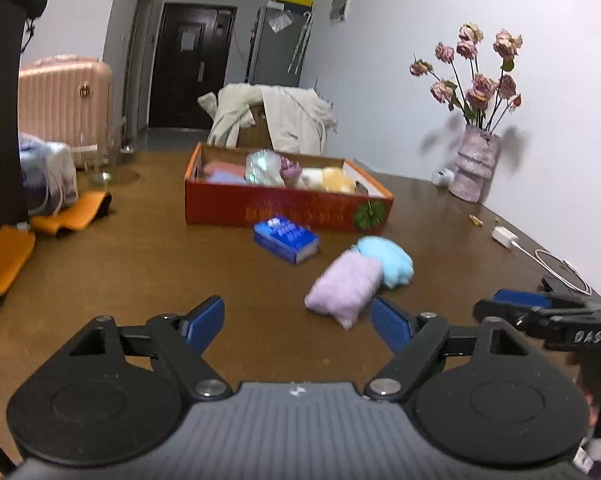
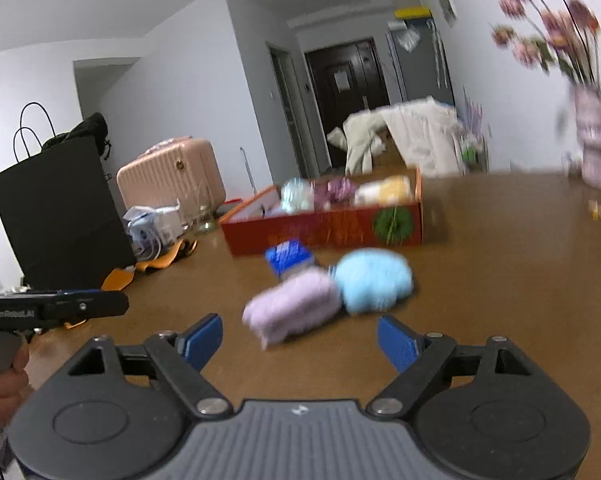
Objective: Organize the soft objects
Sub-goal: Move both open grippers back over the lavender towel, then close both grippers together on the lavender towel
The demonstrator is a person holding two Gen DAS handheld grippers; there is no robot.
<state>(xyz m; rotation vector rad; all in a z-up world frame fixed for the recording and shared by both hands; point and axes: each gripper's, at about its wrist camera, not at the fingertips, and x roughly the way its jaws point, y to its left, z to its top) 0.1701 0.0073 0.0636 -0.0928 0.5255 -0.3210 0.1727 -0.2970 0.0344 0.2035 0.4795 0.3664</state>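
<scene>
The red box point(image 1: 288, 204) serves as the collecting place: several soft bundles already lie inside it, pink, pale green, purple and yellow, packed side by side. It looks as though the sorting is partly done, with what remains lying on the near side of the box.

Two soft pieces are not yet in. A lilac bundle point(image 1: 346, 290) and a light blue bundle point(image 1: 386, 258) lie on the worktop point(image 1: 140, 272) in front of the box, touching each other, the blue one nearer the box. A blue packet point(image 1: 286, 240) sits just in front of the box's front wall, to the left of the blue bundle.

The left tool point(image 1: 298, 322) is held low in front of the box with its blue pads spread wide and nothing between them. The right tool point(image 2: 300, 340) is likewise spread and empty, and the lilac bundle lies just ahead of its gap, so that piece seems the likely next pick. The wide spread suits a bulky, squashy thing.

The worktop is brown, smooth wood. To the right of the box stands a pale vase point(image 1: 474, 168) of dried pink flowers against the white wall, with a white charger point(image 1: 504, 236) and cable nearer. To the left of the box lie orange pads point(image 1: 72, 214); beyond it are a pink suitcase point(image 1: 64, 100), a chair draped in cream cloth point(image 1: 276, 116) and a dark door point(image 1: 192, 68).
</scene>
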